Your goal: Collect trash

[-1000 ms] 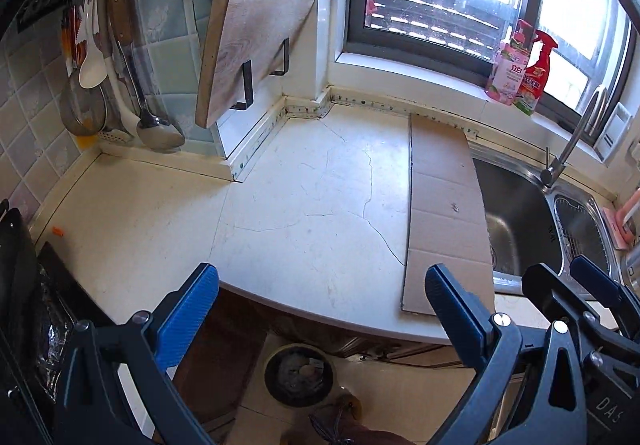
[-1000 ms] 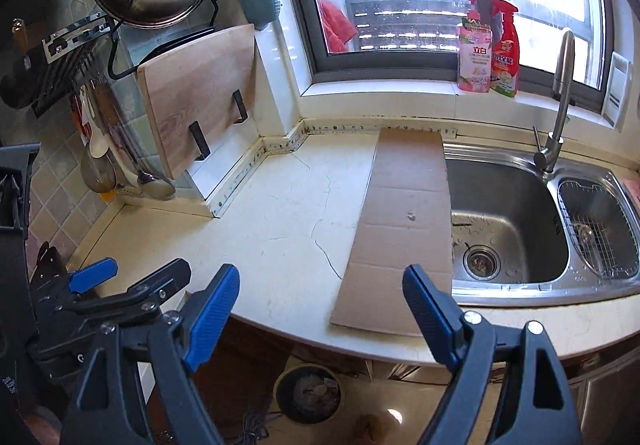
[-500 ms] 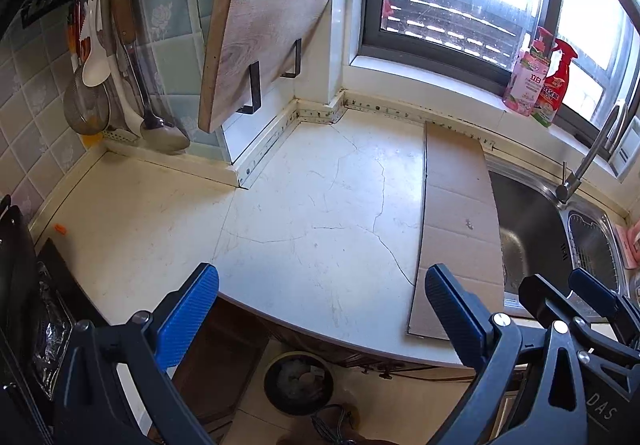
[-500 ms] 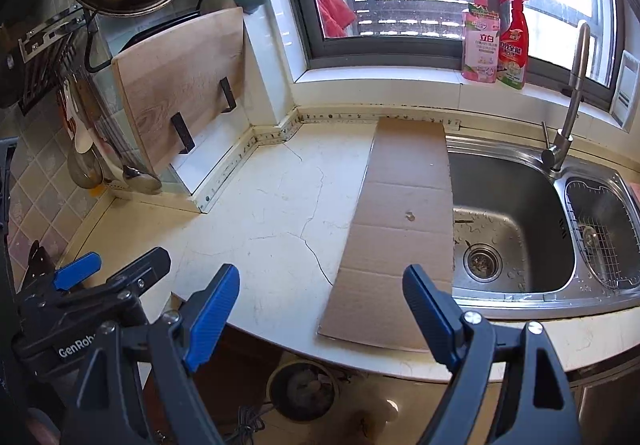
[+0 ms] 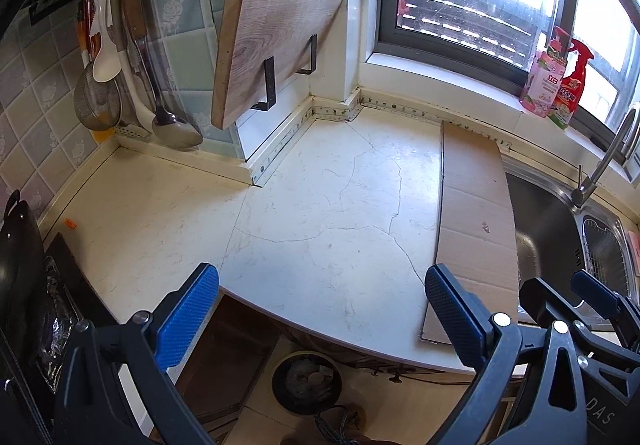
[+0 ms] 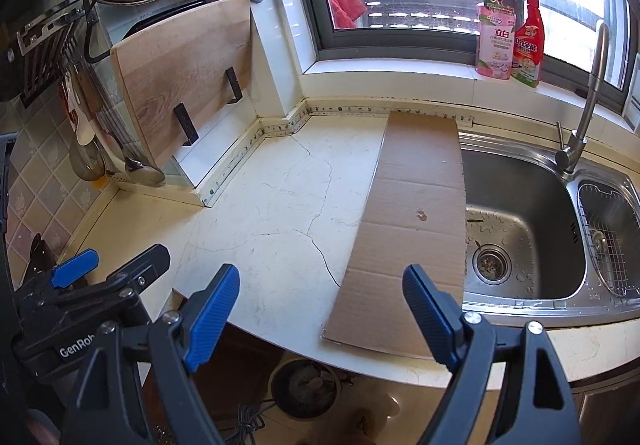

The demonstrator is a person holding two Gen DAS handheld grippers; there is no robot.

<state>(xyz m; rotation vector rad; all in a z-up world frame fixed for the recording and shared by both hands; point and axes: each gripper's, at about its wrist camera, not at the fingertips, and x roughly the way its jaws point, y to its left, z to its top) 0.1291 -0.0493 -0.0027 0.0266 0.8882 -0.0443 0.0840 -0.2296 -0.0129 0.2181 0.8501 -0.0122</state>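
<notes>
Over the last second both grippers were brought closer to the counter [image 5: 320,205] and a little higher, so that the wall side and the window were seen nearer than before, while nothing on the counter itself was moved. The left gripper [image 5: 320,309] was held over the front edge with its fingers [image 5: 188,321] spread wide and nothing between them. The right gripper [image 6: 320,309] was held beside it, also spread wide and empty, and its near end was aimed at the cardboard [image 6: 416,217]. The cardboard, a long flat strip, was seen lying on the counter just beside the sink [image 6: 520,213], from the back wall to the front edge, where its near end was hanging slightly over. It was taken to be one piece of trash, and it was not yet touched by either gripper. A small orange scrap [image 5: 70,223] was also noticed far to the left, near the stove side; what it is could not be told. On the floor under the counter a round bin [image 6: 304,385] with something inside was visible, and it was judged to be the likely place for the trash. The approach was therefore understood as only begun: the overhanging end of the cardboard was judged the easiest place for a grasp.
</notes>
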